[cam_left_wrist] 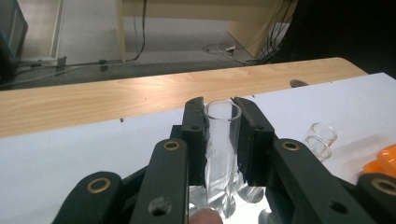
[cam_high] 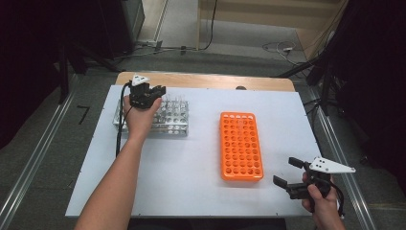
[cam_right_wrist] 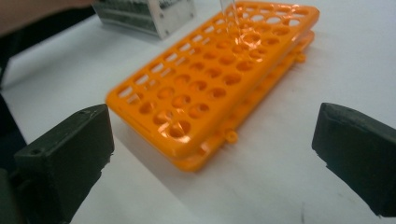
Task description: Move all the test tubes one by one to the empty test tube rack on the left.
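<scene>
1. Two racks stand on the bench (cam_high: 201, 158): a metal rack (cam_high: 173, 125) at the left and an orange rack (cam_high: 241, 145) at the middle.
2. The left gripper (cam_left_wrist: 223, 135) has its jaws clamped on a clear glass tube (cam_left_wrist: 221, 149), just below the open rim. The tube stands in the metal rack.
3. The tube's long axis runs near upright, tilted slightly, with the open mouth pointing up.
4. Handling judgement: the tube is light, stiff, smooth and fragile. Grip the upper wall below the rim with moderate pressure; a hard squeeze may crack it, a loose one may let it slip.
5. Lift along the long axis to clear the rack hole without side load.
6. The right gripper (cam_high: 292, 177) hovers near the orange rack's near corner, its jaws wide apart and empty.
</scene>
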### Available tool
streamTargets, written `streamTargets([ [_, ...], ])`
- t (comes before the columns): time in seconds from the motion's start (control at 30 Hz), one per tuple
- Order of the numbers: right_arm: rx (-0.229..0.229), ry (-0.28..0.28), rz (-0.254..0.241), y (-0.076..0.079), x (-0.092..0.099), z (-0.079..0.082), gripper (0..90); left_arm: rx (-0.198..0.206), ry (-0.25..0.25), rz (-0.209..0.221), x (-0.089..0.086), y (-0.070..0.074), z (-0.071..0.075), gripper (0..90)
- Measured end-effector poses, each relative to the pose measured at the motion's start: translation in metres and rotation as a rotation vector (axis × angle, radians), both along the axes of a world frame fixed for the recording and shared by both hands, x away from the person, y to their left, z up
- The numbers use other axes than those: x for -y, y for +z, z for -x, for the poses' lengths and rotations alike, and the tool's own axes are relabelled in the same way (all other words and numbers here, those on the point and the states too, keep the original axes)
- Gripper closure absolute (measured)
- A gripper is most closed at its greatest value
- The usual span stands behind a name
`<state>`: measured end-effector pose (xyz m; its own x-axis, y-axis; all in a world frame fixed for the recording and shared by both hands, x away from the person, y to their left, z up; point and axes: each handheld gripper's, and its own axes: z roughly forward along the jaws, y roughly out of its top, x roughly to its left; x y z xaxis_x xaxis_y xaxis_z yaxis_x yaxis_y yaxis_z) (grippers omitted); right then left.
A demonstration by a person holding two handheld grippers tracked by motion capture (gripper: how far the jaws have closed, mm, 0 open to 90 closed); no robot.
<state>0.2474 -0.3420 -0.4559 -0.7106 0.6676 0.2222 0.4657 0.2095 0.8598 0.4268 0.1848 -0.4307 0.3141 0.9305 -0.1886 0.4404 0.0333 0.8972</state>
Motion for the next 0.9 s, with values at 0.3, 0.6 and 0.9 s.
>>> streamTargets([
  [0.3, 0.016, -0.012, -0.06, 0.007, 0.004, -0.003, 0.0, -0.056, -0.006, -0.056, 0.005, -0.004, 0.0, 70.6],
  [0.6, 0.013, -0.02, -0.029, 0.003, 0.004, -0.003, 0.0, -0.051, -0.014, -0.04, 0.0, -0.003, 0.002, 61.0],
  [0.9, 0.008, -0.022, -0.009, 0.001, 0.0, -0.004, 0.0, -0.042, -0.024, -0.017, -0.007, -0.002, 0.006, 57.6],
])
